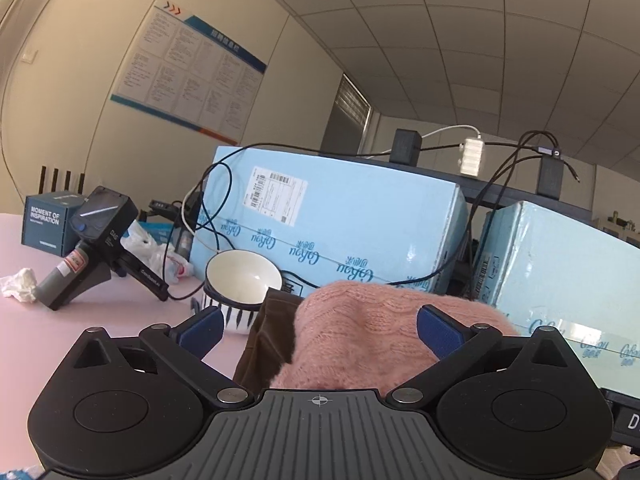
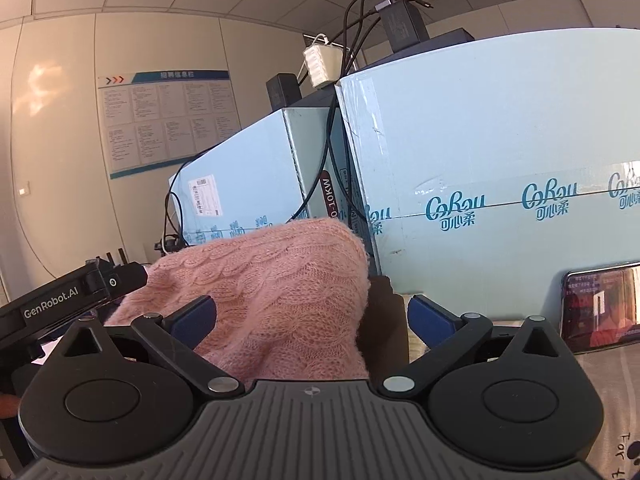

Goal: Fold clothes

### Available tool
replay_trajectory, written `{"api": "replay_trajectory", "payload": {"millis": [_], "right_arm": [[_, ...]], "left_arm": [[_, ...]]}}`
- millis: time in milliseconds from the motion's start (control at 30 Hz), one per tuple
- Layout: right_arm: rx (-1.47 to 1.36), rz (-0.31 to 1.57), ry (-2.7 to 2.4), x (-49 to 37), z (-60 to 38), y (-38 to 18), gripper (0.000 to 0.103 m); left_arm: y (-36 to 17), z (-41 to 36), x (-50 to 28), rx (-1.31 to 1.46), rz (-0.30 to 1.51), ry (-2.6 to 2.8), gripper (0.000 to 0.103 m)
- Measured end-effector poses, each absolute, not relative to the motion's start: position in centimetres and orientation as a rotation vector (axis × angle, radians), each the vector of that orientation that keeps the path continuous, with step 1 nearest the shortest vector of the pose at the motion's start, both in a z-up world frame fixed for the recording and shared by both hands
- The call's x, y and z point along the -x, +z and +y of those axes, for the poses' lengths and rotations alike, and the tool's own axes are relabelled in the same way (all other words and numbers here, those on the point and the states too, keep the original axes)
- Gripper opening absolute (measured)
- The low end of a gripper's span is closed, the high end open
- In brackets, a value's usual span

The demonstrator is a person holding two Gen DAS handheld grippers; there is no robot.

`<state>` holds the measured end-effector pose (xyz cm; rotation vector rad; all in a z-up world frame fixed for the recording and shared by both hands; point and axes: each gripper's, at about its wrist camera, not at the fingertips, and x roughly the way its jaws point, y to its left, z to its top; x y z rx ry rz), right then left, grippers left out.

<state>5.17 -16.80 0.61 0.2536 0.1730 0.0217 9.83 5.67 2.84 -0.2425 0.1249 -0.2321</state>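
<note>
The left gripper [image 1: 318,330] is standing with its jaws spread wide, and the fuzzy pink cable-knit sweater [image 1: 360,332] is bulging up between the blue pads [image 1: 202,330] without being pinched. The right gripper [image 2: 312,320] is showing the same: jaws released, the sweater [image 2: 276,280] mounding in the gap and leaning toward the pad at 9 o'clock. Judging from this, both tools are bracketing the bundle to gather or press it rather than lifting an edge. A dark brown ribbed fabric [image 1: 266,340] is lying against the knit, at 9 o'clock of it in the left view and at 3 o'clock in the right view [image 2: 384,328]; whether it belongs to the same garment cannot be told.

Outward at 12 o'clock, a white ceramic bowl with dark stripes [image 1: 242,288] is tipping on the pale pink surface [image 1: 80,312]. At 10 o'clock a black handheld device [image 1: 96,240] is lying on its side beside a crumpled white tissue [image 1: 20,284]. Light blue cardboard boxes [image 1: 340,220] are forming a wall behind, draped with black cables [image 1: 216,200]. In the right view, a smartphone [image 2: 600,306] is propped at 3 o'clock.
</note>
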Motion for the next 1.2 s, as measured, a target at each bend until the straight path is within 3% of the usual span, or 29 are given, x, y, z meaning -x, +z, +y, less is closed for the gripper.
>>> {"api": "replay_trajectory", "payload": {"millis": [433, 700, 1200], "right_arm": [[-0.276, 0.137, 0.012, 2.2, -18.6, 0.3, 0.103], [-0.256, 0.039, -0.027, 3.1, -19.2, -0.9, 0.103], [-0.093, 0.017, -0.04, 2.7, -17.8, -2.3, 0.103]], "left_arm": [[2.0, 1.8, -0.9, 0.144, 0.126, -0.064, 0.103], [0.8, 0.1, 0.8, 0.047, -0.022, 0.09, 0.103], [0.1, -0.8, 0.7, 0.0, -0.017, 0.082, 0.103]]}}
